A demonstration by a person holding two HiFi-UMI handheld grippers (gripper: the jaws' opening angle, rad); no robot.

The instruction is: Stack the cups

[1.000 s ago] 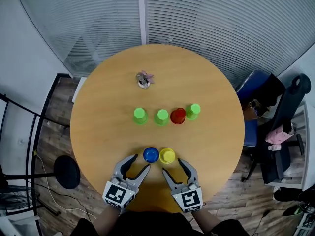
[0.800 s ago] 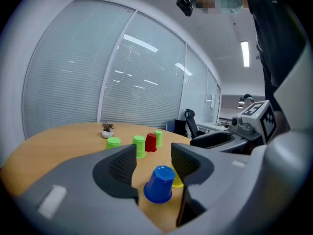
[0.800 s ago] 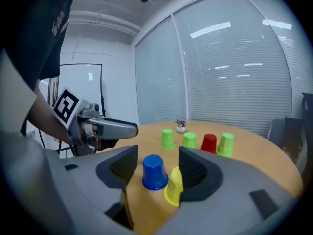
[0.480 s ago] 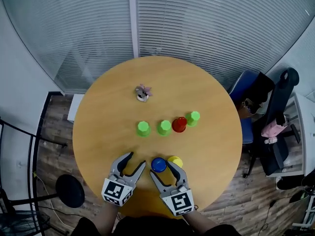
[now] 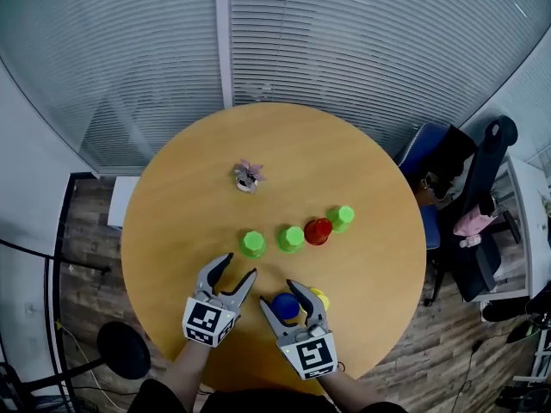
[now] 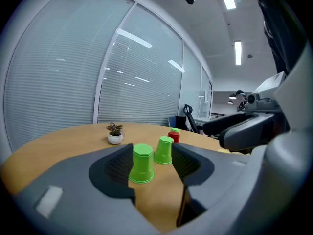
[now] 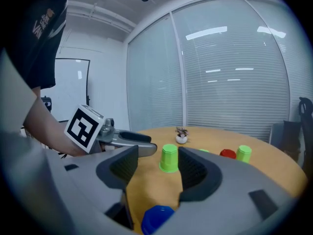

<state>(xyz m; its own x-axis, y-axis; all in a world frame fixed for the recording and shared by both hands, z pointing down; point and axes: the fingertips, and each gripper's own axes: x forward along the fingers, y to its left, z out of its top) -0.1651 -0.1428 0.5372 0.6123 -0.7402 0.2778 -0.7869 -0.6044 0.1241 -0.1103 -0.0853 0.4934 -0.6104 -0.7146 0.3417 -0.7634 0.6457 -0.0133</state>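
Observation:
Four upside-down cups stand in a row mid-table: green (image 5: 252, 243), green (image 5: 290, 238), red (image 5: 318, 231) and green (image 5: 341, 218). Nearer me sit a blue cup (image 5: 285, 305) and a yellow cup (image 5: 320, 298), the yellow one partly hidden. My right gripper (image 5: 280, 295) is open and straddles the blue cup (image 7: 156, 219), its pads clear of it. My left gripper (image 5: 238, 269) is open and empty, just short of the leftmost green cup (image 6: 142, 164), which lines up between its jaws. The left gripper (image 7: 129, 140) also shows in the right gripper view.
A small potted plant (image 5: 247, 177) stands at the far side of the round wooden table (image 5: 172, 213). Office chairs (image 5: 465, 188) crowd the table's right edge. A blinds-covered glass wall (image 5: 258, 33) runs behind. A round black base (image 5: 125, 349) sits on the floor at left.
The right gripper has slid left and forward until its jaws straddle the blue cup. The left gripper has moved forward toward the leftmost green cup. Both stayed open.

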